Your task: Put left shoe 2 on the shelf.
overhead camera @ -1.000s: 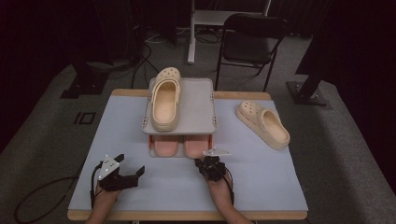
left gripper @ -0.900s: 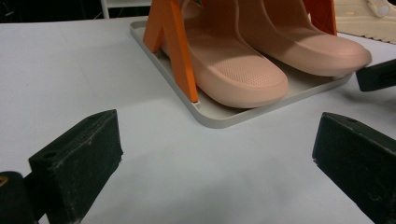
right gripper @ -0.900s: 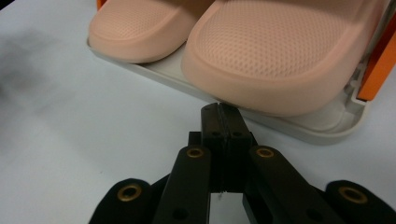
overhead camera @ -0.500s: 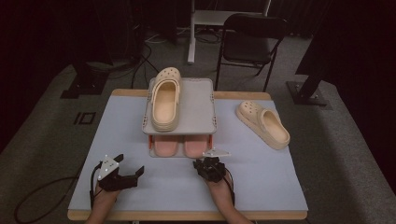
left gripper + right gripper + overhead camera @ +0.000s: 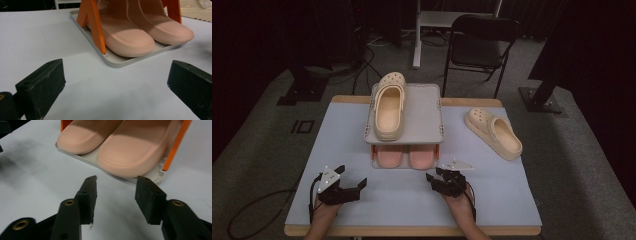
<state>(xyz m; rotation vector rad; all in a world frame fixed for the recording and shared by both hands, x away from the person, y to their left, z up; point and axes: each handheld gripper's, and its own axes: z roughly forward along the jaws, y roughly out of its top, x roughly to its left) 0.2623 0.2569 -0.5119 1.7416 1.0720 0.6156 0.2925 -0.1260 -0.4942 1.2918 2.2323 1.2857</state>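
A two-level shoe rack (image 5: pixel 424 112) with grey shelves and orange posts (image 5: pixel 93 22) stands mid-table. One cream clog (image 5: pixel 388 107) lies on the left of its top shelf. A pair of pink slippers (image 5: pixel 407 156) (image 5: pixel 130 35) (image 5: pixel 125 152) fills the lower tray (image 5: pixel 117 61). A second cream clog (image 5: pixel 493 132) rests on the table to the right. My right gripper (image 5: pixel 437 175) (image 5: pixel 116 192) sits just in front of the slippers; its jaws have just been opening, with nothing between them. My left gripper (image 5: pixel 352 177) (image 5: pixel 116 82) is wide open over bare table at the front left.
The table (image 5: pixel 512 200) has a pale blue cover and a wooden front edge. Behind it stand a black chair (image 5: pixel 479 47) and a white stand on a dark floor. Cables trail from both grippers.
The right gripper's jaws have spread apart and the hand has shifted slightly near the rack's front. The left gripper has stayed where it was.
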